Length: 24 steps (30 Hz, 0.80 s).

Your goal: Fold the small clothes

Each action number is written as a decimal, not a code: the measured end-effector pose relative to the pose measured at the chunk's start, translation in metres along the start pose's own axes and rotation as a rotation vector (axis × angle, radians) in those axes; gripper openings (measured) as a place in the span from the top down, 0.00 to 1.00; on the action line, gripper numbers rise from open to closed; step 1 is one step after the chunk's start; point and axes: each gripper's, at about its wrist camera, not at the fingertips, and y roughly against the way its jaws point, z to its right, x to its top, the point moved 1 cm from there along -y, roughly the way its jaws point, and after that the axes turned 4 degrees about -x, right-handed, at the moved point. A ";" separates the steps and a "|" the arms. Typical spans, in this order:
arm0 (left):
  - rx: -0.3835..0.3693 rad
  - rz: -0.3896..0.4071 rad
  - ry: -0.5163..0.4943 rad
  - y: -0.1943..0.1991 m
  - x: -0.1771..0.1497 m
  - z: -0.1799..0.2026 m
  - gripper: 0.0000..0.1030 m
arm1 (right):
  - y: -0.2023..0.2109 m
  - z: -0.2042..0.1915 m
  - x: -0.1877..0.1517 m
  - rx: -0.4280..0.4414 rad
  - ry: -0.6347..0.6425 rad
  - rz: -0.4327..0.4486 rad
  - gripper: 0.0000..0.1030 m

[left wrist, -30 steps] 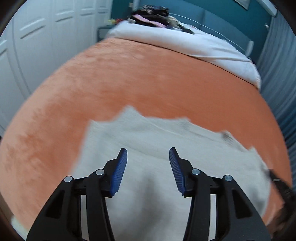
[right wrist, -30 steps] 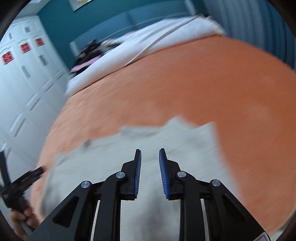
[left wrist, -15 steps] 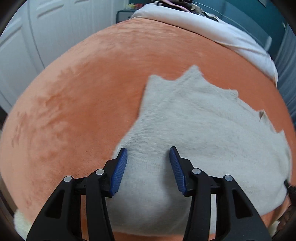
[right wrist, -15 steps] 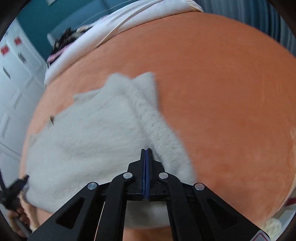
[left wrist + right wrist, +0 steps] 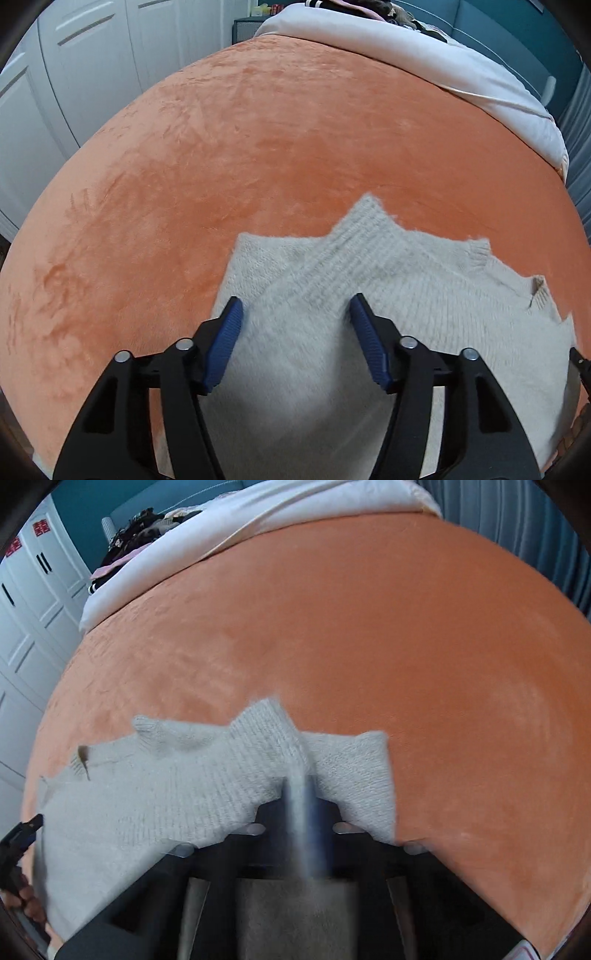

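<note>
- Left gripper hangs over the grey sweater, its jaws just opening wider, pads apart with nothing pinched
- Right gripper has its jaws closed, pinching a sweater fold
- Sweater lies on the orange blanket; white duvet beyond

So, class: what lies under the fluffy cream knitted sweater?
The cream knitted sweater lies on a plush orange blanket, which shows all around it. The blanket beneath the knit is covered, so anything there cannot be seen.
</note>
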 end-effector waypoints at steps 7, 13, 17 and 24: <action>0.062 0.024 -0.020 -0.019 -0.004 -0.010 0.32 | -0.040 0.052 -0.011 -0.062 -0.093 -0.091 0.96; 0.025 0.037 0.050 0.005 -0.003 -0.022 0.35 | 0.034 0.022 -0.012 -0.070 -0.084 0.062 0.82; -0.036 0.095 0.076 0.062 -0.035 -0.035 0.30 | 0.079 -0.023 -0.053 0.023 0.040 0.055 0.81; -0.053 0.001 0.163 0.080 -0.121 -0.056 0.28 | 0.044 -0.130 -0.178 0.124 0.286 -0.178 0.81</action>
